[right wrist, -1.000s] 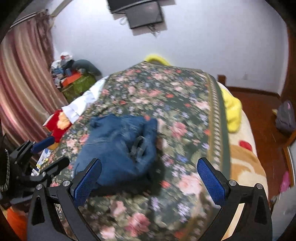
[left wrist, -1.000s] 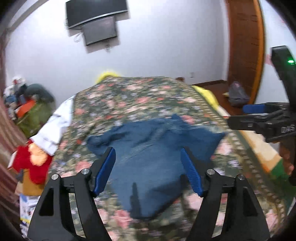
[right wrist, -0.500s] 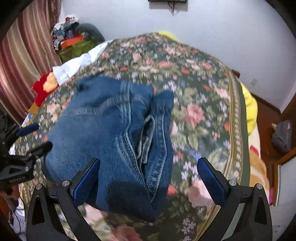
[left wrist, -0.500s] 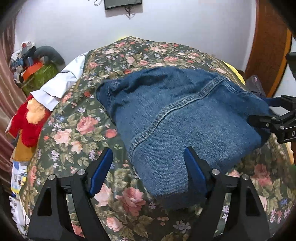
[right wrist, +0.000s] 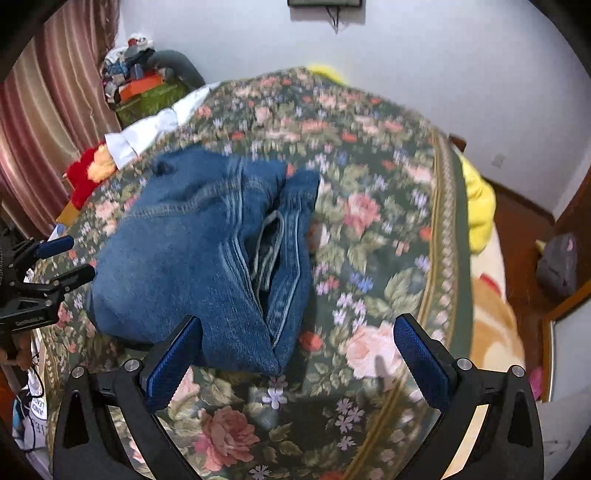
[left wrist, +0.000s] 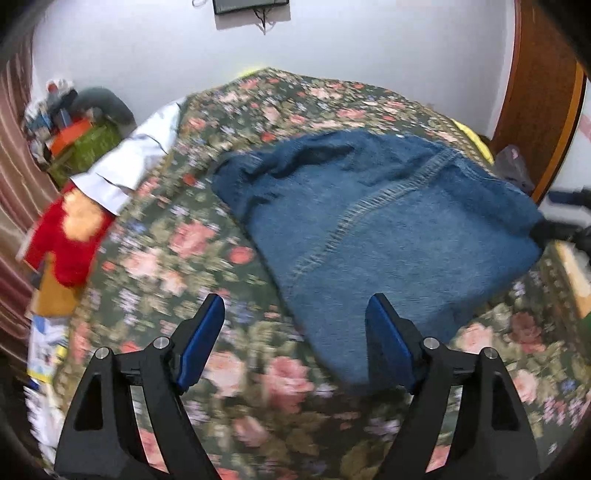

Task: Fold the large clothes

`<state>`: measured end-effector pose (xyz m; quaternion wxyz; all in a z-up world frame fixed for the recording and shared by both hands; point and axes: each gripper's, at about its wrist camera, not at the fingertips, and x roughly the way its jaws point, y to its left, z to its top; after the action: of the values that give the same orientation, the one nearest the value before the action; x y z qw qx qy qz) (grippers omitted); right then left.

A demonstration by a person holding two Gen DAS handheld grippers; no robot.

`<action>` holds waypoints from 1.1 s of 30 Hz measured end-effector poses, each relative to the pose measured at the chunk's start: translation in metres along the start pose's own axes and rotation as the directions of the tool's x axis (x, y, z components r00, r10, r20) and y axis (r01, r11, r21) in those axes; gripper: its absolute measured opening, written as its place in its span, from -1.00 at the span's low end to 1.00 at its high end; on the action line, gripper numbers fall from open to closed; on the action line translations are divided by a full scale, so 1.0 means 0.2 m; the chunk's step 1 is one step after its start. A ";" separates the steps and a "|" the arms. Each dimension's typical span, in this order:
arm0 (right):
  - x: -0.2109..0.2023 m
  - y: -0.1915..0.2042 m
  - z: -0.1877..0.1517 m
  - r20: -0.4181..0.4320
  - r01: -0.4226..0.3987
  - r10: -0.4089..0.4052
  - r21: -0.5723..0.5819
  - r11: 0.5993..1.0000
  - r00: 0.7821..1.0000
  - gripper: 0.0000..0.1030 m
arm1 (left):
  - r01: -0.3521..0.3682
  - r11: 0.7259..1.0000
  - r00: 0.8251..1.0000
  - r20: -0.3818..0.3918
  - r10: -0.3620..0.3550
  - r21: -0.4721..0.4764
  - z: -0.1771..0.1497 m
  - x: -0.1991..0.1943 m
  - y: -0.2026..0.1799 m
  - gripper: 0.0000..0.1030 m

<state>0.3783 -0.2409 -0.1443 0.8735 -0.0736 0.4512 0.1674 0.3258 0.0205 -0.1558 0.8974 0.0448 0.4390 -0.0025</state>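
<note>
Jeans (left wrist: 388, 229) lie on the floral bedspread (left wrist: 207, 266) as one compact denim bundle, toward the near half of the bed, and we judge the folding to be close to finished: in the right wrist view the jeans (right wrist: 199, 251) show layers stacked on each other, with the waistband and inner seams exposed along the right edge, so the legs seem already doubled over. What is left, as we read it, is perhaps one tidying pass, since that right edge gapes a little and the far left corner is rumpled; whether another fold is wanted we cannot tell. Our left gripper (left wrist: 295, 343) hovers with its jaws spread wide and nothing between them, just above the near left edge of the denim. Our right gripper (right wrist: 295, 365) is likewise spread and empty, near the bundle's near right corner, not touching it as far as we see. Counting: one pair of jeans, one bedspread, two grippers, four blue pads. Off the task we count one white garment (left wrist: 136, 155) on the far left edge of the bed, one red plush toy (left wrist: 70, 236) beside it, one yellow cloth (right wrist: 476, 206) on the right edge, and one wall screen (right wrist: 325, 3).
</note>
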 end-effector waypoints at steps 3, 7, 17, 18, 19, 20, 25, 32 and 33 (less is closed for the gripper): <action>-0.03 0.03 0.10 0.048 -0.011 0.010 0.007 1.000 0.999 0.99 | -0.041 0.999 0.999 0.028 0.041 -0.002 0.03 -0.02 0.07 0.55; 0.03 0.10 0.26 0.072 -0.018 0.019 -0.015 1.000 0.997 0.99 | -0.058 0.997 0.997 0.045 0.060 -0.059 0.15 0.02 0.19 0.55; 0.47 0.09 0.56 -0.087 0.037 -0.050 -0.139 0.990 0.995 0.99 | 0.061 0.989 0.996 -0.060 -0.069 -0.138 0.49 0.49 0.28 0.55; 0.50 0.08 0.56 -0.102 0.028 -0.042 -0.137 0.990 0.994 0.99 | 0.081 0.985 0.994 -0.057 -0.091 -0.154 0.51 0.52 0.29 0.55; 0.53 0.06 0.56 -0.118 0.011 -0.027 -0.132 0.991 0.993 0.99 | 0.108 0.979 0.991 -0.057 -0.119 -0.174 0.54 0.57 0.29 0.55; 0.56 0.05 0.55 -0.124 0.005 -0.021 -0.128 0.992 0.992 0.99 | 0.115 0.977 0.990 -0.059 -0.127 -0.182 0.55 0.60 0.29 0.55; 0.66 0.00 0.47 -0.146 0.000 -0.016 -0.106 0.994 0.989 0.99 | 0.084 0.978 0.988 -0.108 -0.106 -0.193 0.59 0.80 0.28 0.81; 0.66 -0.13 0.42 -0.174 -0.088 0.095 0.048 0.995 0.980 0.99 | 0.060 0.960 0.989 -0.115 -0.095 -0.274 0.54 0.77 0.40 0.76; 0.64 -0.13 0.41 -0.173 -0.084 0.091 0.047 0.995 0.981 0.99 | 0.006 0.962 0.990 -0.132 -0.044 -0.274 0.54 0.74 0.44 0.62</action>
<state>0.5194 -0.2129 -0.2018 0.8236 -0.0509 0.5320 0.1898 0.5052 0.1041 -0.1995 0.8627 -0.0849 0.4960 0.0500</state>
